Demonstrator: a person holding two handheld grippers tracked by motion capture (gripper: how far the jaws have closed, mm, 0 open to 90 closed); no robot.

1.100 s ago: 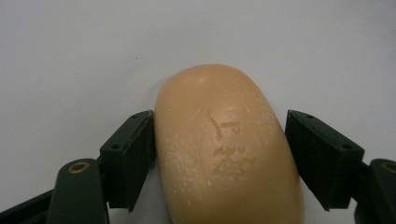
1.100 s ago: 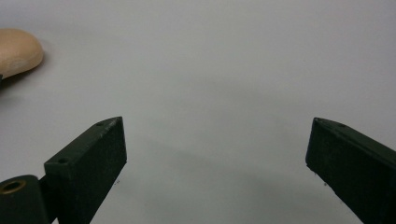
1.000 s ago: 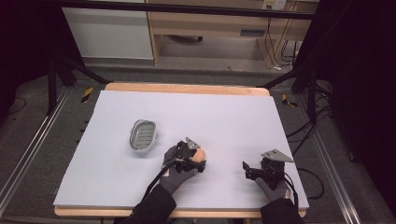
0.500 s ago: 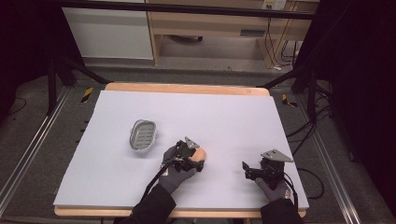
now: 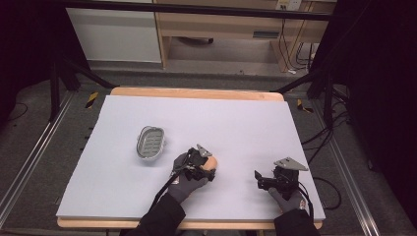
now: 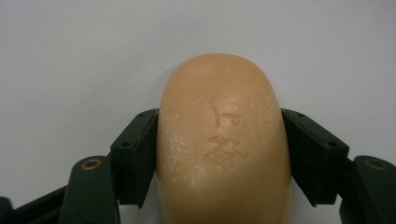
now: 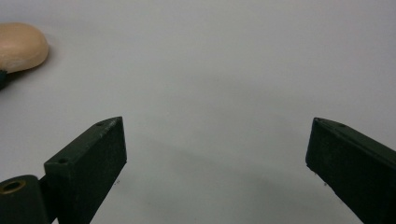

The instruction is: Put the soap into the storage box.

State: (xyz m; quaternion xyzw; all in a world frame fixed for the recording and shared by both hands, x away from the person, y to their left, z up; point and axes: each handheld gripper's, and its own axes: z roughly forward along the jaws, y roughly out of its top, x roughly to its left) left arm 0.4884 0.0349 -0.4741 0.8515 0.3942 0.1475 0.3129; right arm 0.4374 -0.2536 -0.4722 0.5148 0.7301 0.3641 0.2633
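Soap bar (image 6: 223,144) pinched in left gripper (image 6: 219,154) — right gripper (image 7: 215,154) wide apart, nothing between

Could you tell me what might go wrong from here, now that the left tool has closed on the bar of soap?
1. The left tool clamps the rounded, smooth-looking soap only at its sides, so the bar could squirt out or twist when lifted.
2. The soap dish is small and lies apart to the left; a tilted bar might catch its rim or nudge it.
3. The right tool rests open and is not steadying anything, so a slip would go unchecked.
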